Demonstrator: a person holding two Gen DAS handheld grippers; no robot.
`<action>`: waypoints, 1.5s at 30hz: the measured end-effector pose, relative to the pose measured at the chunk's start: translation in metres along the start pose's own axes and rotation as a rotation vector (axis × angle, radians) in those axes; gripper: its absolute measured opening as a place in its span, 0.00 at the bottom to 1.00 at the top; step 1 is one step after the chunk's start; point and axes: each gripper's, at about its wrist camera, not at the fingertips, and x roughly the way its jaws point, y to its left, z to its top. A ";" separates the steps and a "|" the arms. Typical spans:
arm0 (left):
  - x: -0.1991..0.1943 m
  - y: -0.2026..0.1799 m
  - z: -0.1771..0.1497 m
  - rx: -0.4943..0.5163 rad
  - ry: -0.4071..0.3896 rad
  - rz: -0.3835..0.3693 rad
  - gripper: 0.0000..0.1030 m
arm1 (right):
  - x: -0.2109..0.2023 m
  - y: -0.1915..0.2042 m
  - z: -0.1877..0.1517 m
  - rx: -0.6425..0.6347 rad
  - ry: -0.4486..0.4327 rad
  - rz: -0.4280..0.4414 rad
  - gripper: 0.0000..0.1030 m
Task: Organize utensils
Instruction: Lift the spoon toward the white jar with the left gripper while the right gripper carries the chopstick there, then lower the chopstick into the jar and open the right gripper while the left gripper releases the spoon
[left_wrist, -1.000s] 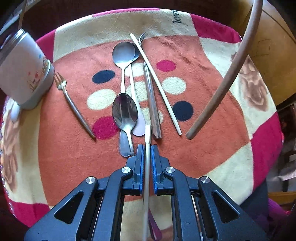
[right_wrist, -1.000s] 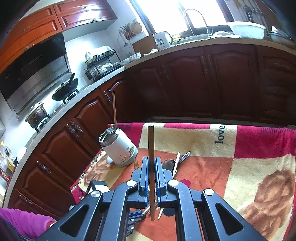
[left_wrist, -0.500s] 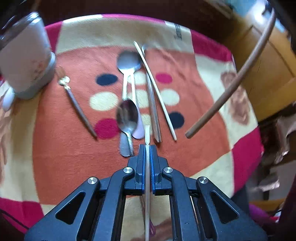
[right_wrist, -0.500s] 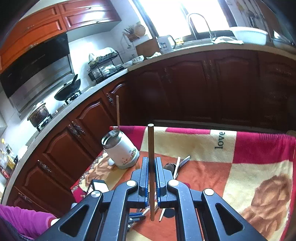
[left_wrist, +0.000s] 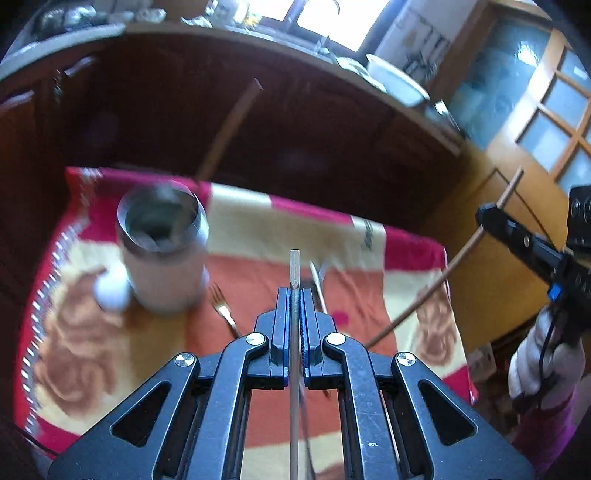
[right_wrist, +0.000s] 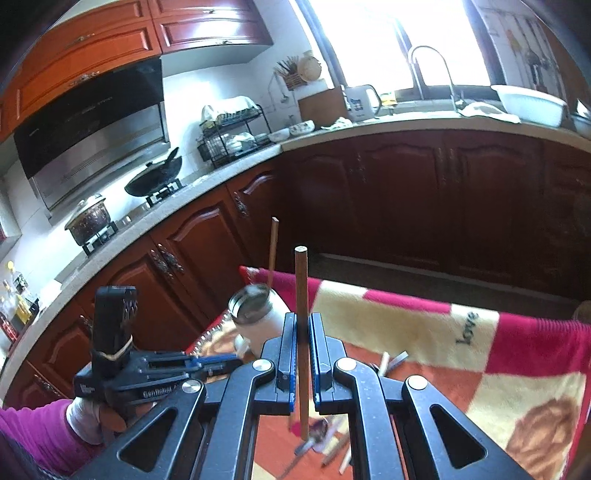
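My left gripper (left_wrist: 294, 295) is shut on a pale chopstick (left_wrist: 294, 267) and held above the blanket-covered table (left_wrist: 92, 350). Ahead and to its left stands a white cup with a steel rim (left_wrist: 162, 258), with a brown chopstick (left_wrist: 229, 125) leaning out of it. A fork (left_wrist: 223, 310) lies beside the cup. My right gripper (right_wrist: 303, 321) is shut on a second brown chopstick (right_wrist: 301, 280), held upright. In the left wrist view this gripper (left_wrist: 491, 218) is at the far right. The cup (right_wrist: 258, 314) is ahead and to the left of it. More utensils (right_wrist: 391, 360) lie blurred on the blanket.
A small white rounded thing (left_wrist: 110, 291) sits against the cup's left side. Dark wood cabinets (right_wrist: 406, 206) run behind the table, under a counter with a sink and a stove. A wooden door (left_wrist: 546, 122) is at the right. A gloved hand (left_wrist: 543, 362) holds the right gripper.
My left gripper has lifted the pale chopstick off the blanket, risen and tipped up, so the cup now sits ahead instead of the utensil pile. The right gripper rose slightly with its chopstick.
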 end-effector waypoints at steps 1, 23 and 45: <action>-0.005 0.005 0.009 -0.004 -0.018 0.011 0.03 | 0.003 0.004 0.006 -0.005 -0.005 0.009 0.05; -0.019 0.089 0.126 -0.088 -0.234 0.122 0.03 | 0.096 0.076 0.116 -0.108 -0.089 0.099 0.05; 0.039 0.138 0.145 -0.181 -0.411 0.189 0.03 | 0.204 0.048 0.063 -0.057 0.083 0.081 0.05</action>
